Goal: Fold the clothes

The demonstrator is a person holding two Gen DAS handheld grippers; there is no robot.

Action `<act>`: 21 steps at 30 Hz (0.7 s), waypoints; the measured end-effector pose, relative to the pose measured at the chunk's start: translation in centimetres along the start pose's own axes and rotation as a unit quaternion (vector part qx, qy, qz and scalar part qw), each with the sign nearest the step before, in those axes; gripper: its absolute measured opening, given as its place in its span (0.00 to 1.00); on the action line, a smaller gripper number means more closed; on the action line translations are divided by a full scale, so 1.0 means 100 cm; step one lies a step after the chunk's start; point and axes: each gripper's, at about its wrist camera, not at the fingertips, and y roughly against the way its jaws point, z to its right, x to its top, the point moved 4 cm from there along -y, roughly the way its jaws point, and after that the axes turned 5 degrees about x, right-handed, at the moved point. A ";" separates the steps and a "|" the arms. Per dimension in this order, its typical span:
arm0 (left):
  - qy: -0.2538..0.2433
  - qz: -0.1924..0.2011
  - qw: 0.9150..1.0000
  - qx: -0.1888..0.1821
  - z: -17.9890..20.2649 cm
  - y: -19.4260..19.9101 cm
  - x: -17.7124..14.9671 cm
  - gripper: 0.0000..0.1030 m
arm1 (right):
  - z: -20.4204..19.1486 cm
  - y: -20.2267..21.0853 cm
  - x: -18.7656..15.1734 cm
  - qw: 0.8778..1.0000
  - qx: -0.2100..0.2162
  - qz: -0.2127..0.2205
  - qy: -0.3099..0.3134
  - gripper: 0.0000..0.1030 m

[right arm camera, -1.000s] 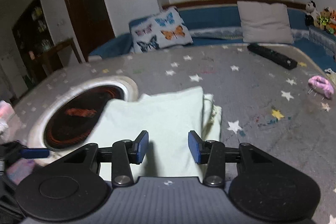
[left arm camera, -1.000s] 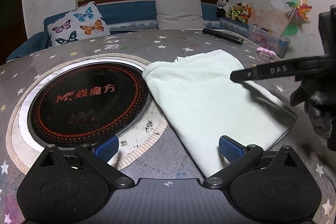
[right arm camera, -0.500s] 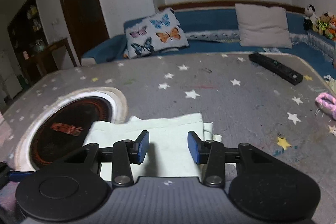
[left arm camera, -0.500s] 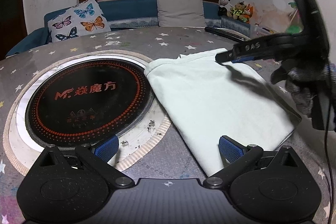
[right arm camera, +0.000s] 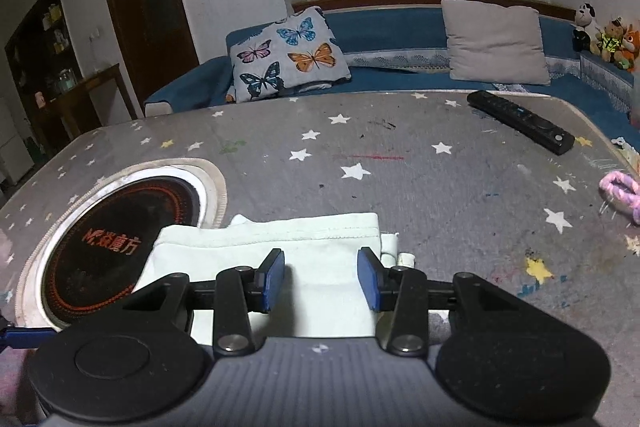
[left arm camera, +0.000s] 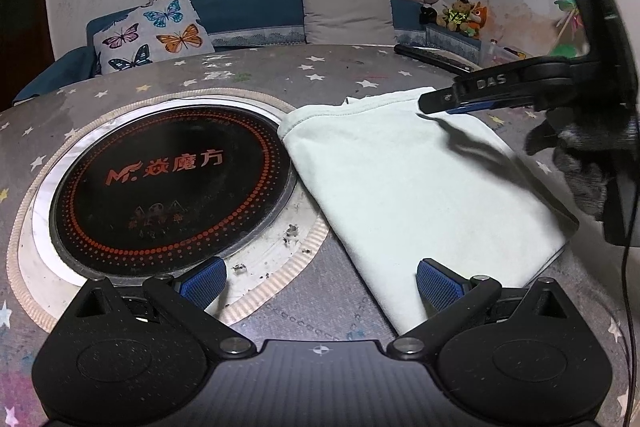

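Observation:
A pale green folded garment (left arm camera: pixel 416 183) lies flat on the grey star-patterned table, just right of the round black cooktop. It also shows in the right wrist view (right arm camera: pixel 320 263). My left gripper (left arm camera: pixel 320 285) is open and empty at the garment's near corner. My right gripper (right arm camera: pixel 320 279) is open and empty above the garment's far end. In the left wrist view the right gripper (left arm camera: pixel 436 103) hovers over the garment from the right and casts a shadow on it.
A round black induction cooktop (left arm camera: pixel 168 179) is set in the table at left. A black remote (right arm camera: pixel 520 121) and a pink hair tie (right arm camera: pixel 622 191) lie at the far right. A blue sofa with cushions (right arm camera: pixel 290 55) stands behind the table.
My right gripper rose off the garment and drew back toward its right side, jaws still open. The garment now lies flat. My left gripper barely moved.

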 end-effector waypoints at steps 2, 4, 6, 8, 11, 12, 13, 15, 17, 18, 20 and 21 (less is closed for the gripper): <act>0.002 -0.004 1.000 0.000 0.000 0.000 0.000 1.00 | -0.003 0.009 -0.001 1.000 0.004 0.003 0.004 0.40; 0.004 -0.008 1.000 0.000 0.001 0.000 0.000 1.00 | -0.006 0.017 -0.004 1.000 0.008 0.005 0.007 0.41; 0.003 -0.009 1.000 0.001 0.003 0.001 0.000 1.00 | -0.009 0.025 -0.008 1.000 0.011 0.005 0.009 0.44; 0.001 -0.009 1.000 0.002 0.004 0.001 0.000 1.00 | -0.012 0.030 -0.013 1.000 0.013 0.004 0.011 0.52; 0.000 -0.009 1.000 0.003 0.006 0.003 0.000 1.00 | -0.017 0.041 -0.025 1.000 0.017 0.003 0.012 0.56; -0.001 -0.009 1.000 0.003 0.006 0.004 -0.001 1.00 | -0.018 0.044 -0.028 1.000 0.018 0.002 0.013 0.56; -0.001 -0.009 1.000 0.003 0.007 0.005 -0.001 1.00 | -0.019 0.047 -0.031 1.000 0.018 0.002 0.014 0.57; -0.001 -0.007 1.000 0.003 0.008 0.007 -0.001 1.00 | -0.022 0.053 -0.039 1.000 0.019 0.001 0.016 0.64; -0.002 -0.005 1.000 0.003 0.008 0.008 -0.001 1.00 | -0.025 0.059 -0.045 1.000 0.016 0.002 0.022 0.74; -0.002 -0.004 1.000 0.002 0.009 0.009 -0.001 1.00 | -0.027 0.062 -0.048 1.000 0.013 0.003 0.026 0.74; -0.003 -0.003 1.000 0.002 0.010 0.011 -0.001 1.00 | -0.030 0.069 -0.053 0.999 0.011 0.006 0.031 0.80; -0.003 -0.002 1.000 0.001 0.010 0.011 -0.002 1.00 | -0.032 0.072 -0.055 0.999 0.010 0.008 0.031 0.81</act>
